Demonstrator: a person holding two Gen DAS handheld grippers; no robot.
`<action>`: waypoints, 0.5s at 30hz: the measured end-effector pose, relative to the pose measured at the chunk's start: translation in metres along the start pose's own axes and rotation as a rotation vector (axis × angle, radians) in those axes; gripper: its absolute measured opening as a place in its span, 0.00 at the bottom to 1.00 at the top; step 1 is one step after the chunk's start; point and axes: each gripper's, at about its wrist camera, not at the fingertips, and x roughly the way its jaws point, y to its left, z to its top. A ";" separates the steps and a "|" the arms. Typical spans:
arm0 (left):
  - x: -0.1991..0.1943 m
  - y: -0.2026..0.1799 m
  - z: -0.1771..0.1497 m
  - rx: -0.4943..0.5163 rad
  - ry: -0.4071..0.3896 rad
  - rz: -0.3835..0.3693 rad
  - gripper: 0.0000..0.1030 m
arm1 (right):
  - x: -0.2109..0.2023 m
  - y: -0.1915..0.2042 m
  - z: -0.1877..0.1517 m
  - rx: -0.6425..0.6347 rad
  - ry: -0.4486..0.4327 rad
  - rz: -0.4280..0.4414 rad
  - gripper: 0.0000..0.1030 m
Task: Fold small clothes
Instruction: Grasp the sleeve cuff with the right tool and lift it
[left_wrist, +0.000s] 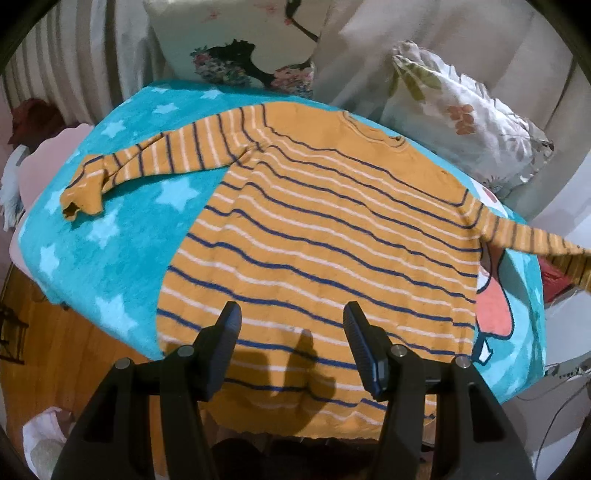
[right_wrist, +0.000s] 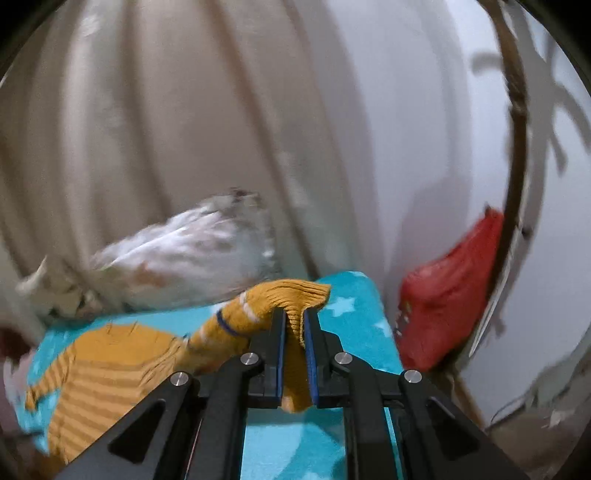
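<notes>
Sweater (left_wrist: 317, 236), mustard with navy and white stripes, lies flat across the middle of the left wrist frame on a teal star-print blanket (left_wrist: 110, 236), one sleeve (left_wrist: 147, 158) stretched toward the upper left. The left gripper (left_wrist: 291, 317) hovers released over the hem at the bottom centre, nothing between its jaws. In the right wrist view, the right gripper (right_wrist: 294, 321) is clenched on the cuff (right_wrist: 295, 295) of the other sleeve, lifted off the blanket. Risks, as I judge them: the thick knit cuff could slip from that narrow pinch, or pulling the sleeve could drag the unpinned body askew, spoiling the fold.
</notes>
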 end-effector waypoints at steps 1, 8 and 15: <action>0.002 -0.001 0.000 0.000 0.005 -0.003 0.55 | -0.001 0.007 -0.018 -0.027 0.040 0.019 0.11; 0.015 -0.004 0.002 -0.012 0.046 -0.031 0.55 | 0.029 -0.030 -0.168 0.006 0.402 -0.225 0.12; 0.028 -0.033 0.001 0.067 0.079 -0.044 0.55 | -0.005 -0.108 -0.214 0.631 0.348 -0.046 0.20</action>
